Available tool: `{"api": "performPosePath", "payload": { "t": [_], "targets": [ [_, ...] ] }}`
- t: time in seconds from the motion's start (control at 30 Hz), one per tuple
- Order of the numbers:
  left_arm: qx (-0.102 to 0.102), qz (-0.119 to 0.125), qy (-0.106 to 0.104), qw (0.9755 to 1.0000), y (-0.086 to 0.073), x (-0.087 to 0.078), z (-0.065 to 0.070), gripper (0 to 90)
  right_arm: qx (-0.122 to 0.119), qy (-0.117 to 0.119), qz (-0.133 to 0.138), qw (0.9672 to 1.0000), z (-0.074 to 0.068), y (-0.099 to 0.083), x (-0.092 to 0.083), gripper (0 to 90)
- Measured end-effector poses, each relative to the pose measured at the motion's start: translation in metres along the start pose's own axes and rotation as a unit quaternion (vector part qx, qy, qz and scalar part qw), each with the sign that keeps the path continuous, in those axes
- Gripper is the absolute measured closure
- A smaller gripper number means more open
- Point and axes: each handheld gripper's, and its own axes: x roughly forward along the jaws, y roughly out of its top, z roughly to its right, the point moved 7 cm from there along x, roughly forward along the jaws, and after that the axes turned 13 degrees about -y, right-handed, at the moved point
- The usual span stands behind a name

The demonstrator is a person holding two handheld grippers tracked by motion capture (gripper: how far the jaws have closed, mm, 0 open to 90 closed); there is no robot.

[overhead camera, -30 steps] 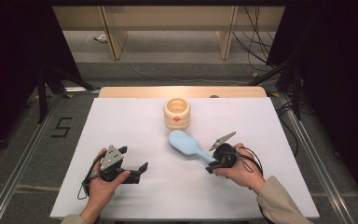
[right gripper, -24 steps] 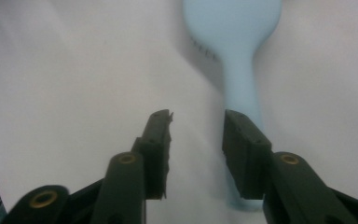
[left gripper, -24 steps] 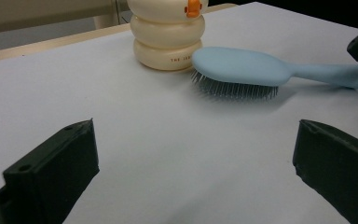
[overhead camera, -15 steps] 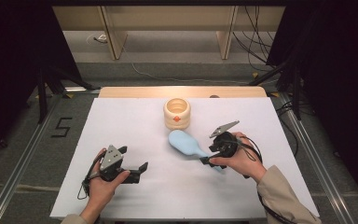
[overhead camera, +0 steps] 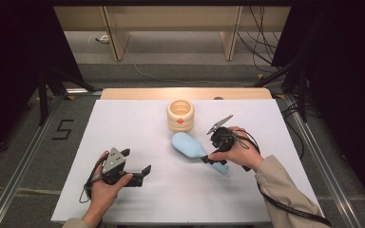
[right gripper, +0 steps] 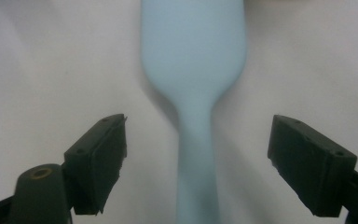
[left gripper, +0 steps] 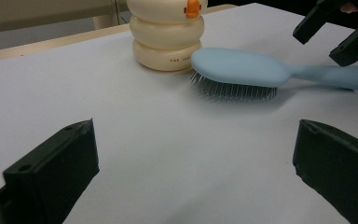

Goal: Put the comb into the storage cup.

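The pale blue hairbrush point(overhead camera: 193, 147) lies bristles-down on the white bench point(overhead camera: 138, 128), its head just beside the cream ringed container point(overhead camera: 180, 115) with the orange mark, its handle pointing toward the person's right hand. The right tongs point(overhead camera: 215, 158) hang over that handle and have just been opening: in the right gripper view the handle point(right gripper: 195, 158) runs up between the two jaws with bench showing on either side, so nothing presses on it and the brush rests loose. The left tongs point(overhead camera: 144, 173) lie low on the bench well apart from the brush, jaws spread wide with nothing between them. If the right tongs are to take the brush again, the likeliest trouble is the handle itself: it is slim, smooth and rounded, so a closure that lands off its centre line could squeeze it sideways and make it squirt out or roll onto its edge. A grip far back on the handle would also leave the heavier head hanging out front, and the brush could droop or twist in the jaws when lifted. Any sideways nudge while the jaws straddle the handle could swing the head into the container, which stands close enough to be bumped or shoved. The bristles may also drag on the bench cover if the brush is slid instead of lifted.
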Motion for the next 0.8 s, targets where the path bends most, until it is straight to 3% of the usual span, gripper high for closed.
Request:
{"api": "performPosePath", "payload": {
  "t": [0.43, 0.8],
  "targets": [
    [0.000, 0.000, -0.001, 1.0000, 0.000, 0.000, 0.000, 0.0, -0.025, -0.004, -0.039, 0.9989, -0.002, 0.004, 0.024, 21.1],
    [0.000, 0.001, -0.001, 1.0000, 0.000, 0.000, 0.000, 0.0, -0.041, -0.007, -0.069, 0.9967, -0.005, 0.010, 0.033, 26.0]
  ]
}}
